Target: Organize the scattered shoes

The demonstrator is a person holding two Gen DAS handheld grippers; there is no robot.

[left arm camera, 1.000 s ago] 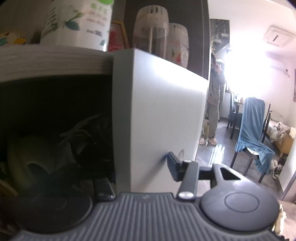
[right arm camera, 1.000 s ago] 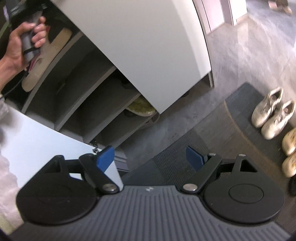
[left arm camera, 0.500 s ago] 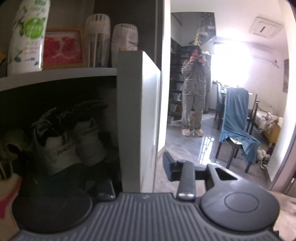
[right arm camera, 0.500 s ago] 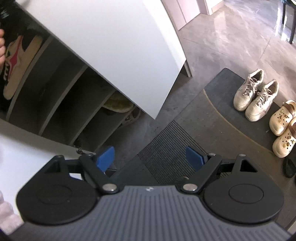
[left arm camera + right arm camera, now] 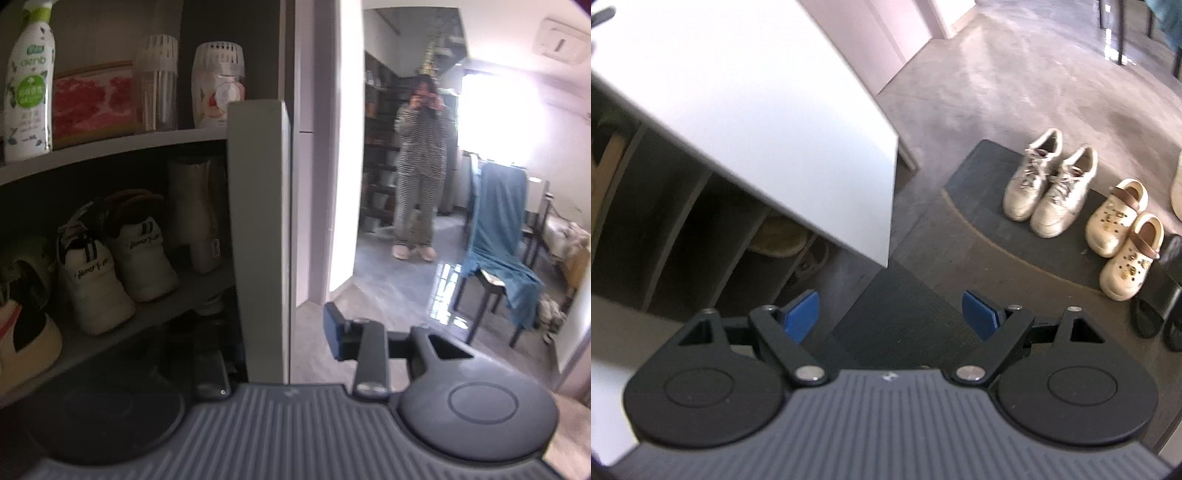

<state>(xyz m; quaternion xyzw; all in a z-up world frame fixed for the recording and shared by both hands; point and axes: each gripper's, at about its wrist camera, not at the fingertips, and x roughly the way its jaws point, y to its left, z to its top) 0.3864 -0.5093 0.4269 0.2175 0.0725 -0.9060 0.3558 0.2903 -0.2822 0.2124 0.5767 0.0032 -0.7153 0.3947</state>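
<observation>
While the left gripper [image 5: 291, 336] is closing its jaws astride the cabinet door [image 5: 258, 236] edge, grip unclear, the right gripper [image 5: 892, 314] is hovering spread and empty; white sneakers [image 5: 1049, 192] are sitting on the mat [image 5: 990, 221] at two o'clock, clogs [image 5: 1123, 236] beside them.

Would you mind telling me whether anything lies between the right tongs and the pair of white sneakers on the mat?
Nothing visible does. The right tongs hang open above bare ribbed matting, and the white sneakers stand further off on the dark mat, with only floor between. The open cabinet door sits off to the other side.
</observation>
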